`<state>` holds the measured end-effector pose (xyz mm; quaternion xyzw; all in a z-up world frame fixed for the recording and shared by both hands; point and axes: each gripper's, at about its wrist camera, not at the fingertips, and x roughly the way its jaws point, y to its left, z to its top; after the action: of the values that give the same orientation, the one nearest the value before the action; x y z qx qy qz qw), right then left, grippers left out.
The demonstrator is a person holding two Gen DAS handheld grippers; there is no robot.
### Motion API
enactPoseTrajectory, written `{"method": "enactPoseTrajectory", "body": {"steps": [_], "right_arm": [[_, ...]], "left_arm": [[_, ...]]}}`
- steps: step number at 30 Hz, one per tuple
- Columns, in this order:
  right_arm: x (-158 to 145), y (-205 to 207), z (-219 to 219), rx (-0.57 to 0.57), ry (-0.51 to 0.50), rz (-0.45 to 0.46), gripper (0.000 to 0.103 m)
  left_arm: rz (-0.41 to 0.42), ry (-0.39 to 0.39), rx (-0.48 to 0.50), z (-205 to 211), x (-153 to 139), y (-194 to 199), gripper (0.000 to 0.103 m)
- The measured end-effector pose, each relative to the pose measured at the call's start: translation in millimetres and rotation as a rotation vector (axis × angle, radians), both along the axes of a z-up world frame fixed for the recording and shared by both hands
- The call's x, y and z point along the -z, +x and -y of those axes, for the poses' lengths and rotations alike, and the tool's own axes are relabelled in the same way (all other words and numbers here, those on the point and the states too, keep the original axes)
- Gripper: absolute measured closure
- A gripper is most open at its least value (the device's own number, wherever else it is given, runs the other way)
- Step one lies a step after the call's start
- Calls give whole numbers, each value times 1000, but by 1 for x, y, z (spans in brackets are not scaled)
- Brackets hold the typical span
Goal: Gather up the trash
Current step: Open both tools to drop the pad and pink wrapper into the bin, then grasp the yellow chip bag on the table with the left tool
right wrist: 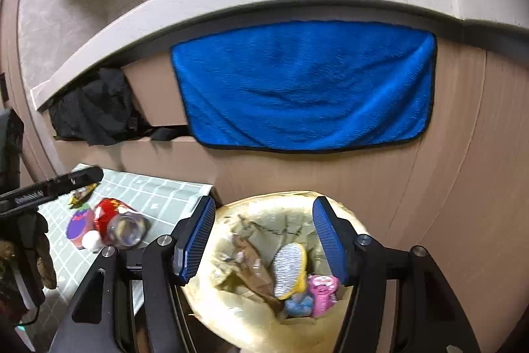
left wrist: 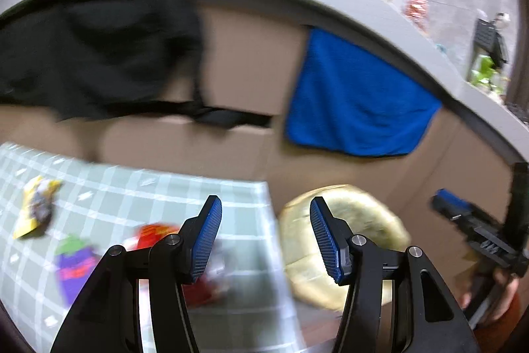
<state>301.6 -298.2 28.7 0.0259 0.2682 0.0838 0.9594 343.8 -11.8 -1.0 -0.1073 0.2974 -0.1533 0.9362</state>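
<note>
Grippers both wide apart, empty: my right gripper (right wrist: 263, 237) over the yellow-lined trash bin (right wrist: 334, 328), my left gripper (left wrist: 266, 237) above the checked tablecloth (left wrist: 148, 187)

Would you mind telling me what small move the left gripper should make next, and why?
Probably lower the open, empty left gripper toward the red wrapper on the checked tablecloth; several wrappers remain there, while the bin already holds trash.

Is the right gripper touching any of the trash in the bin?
Apart. In the right wrist view the right gripper hangs open and empty above the trash bin; the wrappers lie well below its fingers.
</note>
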Motion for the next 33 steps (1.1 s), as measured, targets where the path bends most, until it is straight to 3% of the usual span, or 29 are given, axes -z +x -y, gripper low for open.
{"method": "enactPoseTrajectory", "body": {"steps": [7, 12, 16, 19, 26, 27, 28, 29, 33], "right_arm": [[4, -5, -33, -59, -8, 5, 45], [17, -1, -67, -152, 56, -14, 46], [30, 8, -106, -269, 92, -65, 46], [36, 10, -138, -323, 38, -75, 46], [45, 12, -192, -407, -55, -89, 46], [46, 13, -195, -412, -64, -91, 46], [48, 15, -199, -417, -73, -95, 46], [49, 17, -202, -420, -81, -101, 46], [57, 32, -213, -410, -84, -147, 46]], "left_arm": [[-42, 30, -225, -97, 24, -25, 47], [-47, 62, -352, -156, 33, -25, 46], [-66, 82, -414, -192, 45, -6, 42], [-125, 32, -446, -219, 63, 22, 38], [-247, 20, -475, -245, 106, 73, 38], [-254, 24, -477, -246, 108, 76, 42], [-265, 32, -474, -247, 111, 80, 56], [-275, 40, -470, -247, 112, 82, 61], [-251, 84, -403, -240, 111, 77, 69]]}}
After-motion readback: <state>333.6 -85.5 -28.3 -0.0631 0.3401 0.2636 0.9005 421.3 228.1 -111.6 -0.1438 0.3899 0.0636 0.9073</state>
